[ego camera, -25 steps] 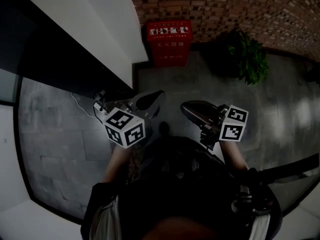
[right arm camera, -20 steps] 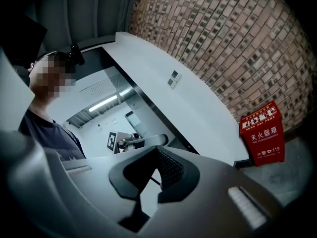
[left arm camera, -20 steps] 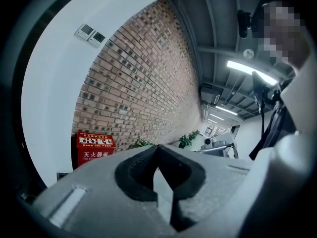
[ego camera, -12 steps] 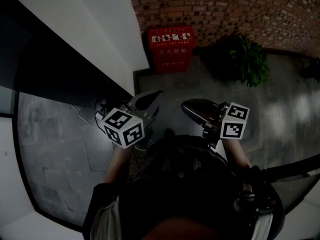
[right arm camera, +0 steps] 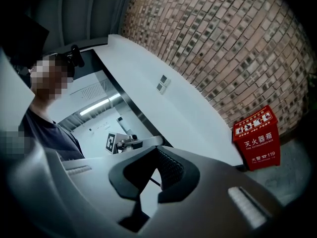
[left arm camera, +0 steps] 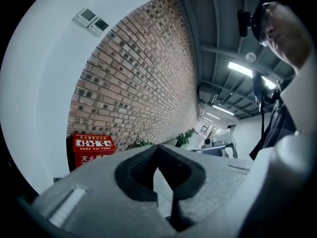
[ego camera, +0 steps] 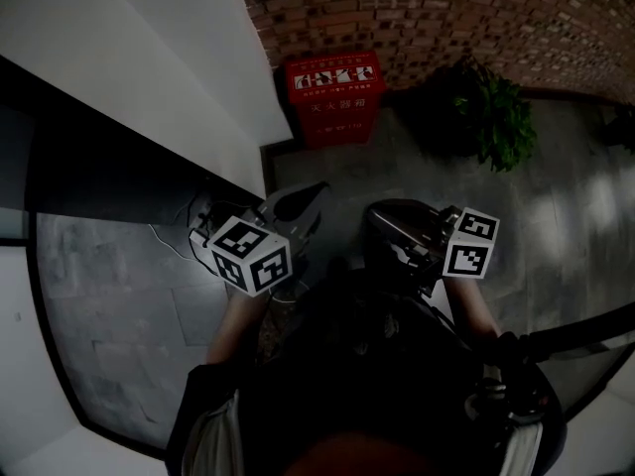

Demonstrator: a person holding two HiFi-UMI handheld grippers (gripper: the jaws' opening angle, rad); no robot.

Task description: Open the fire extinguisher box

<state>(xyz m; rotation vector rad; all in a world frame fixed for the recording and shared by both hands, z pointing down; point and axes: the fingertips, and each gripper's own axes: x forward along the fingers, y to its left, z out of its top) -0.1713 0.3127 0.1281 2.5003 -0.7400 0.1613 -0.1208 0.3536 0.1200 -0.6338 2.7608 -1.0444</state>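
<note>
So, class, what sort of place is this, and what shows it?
Probably an indoor corridor or lobby of a public building: a brick wall, a red fire extinguisher box on the grey tiled floor at its foot, and a leafy plant nearby.

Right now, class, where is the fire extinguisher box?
In the head view, the fire extinguisher box stands top centre against the brick wall, between the white wall and the potted plant.

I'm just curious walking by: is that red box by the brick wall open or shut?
Shut: the red box stands upright with its lid lying flat on top, no gap showing.
</note>
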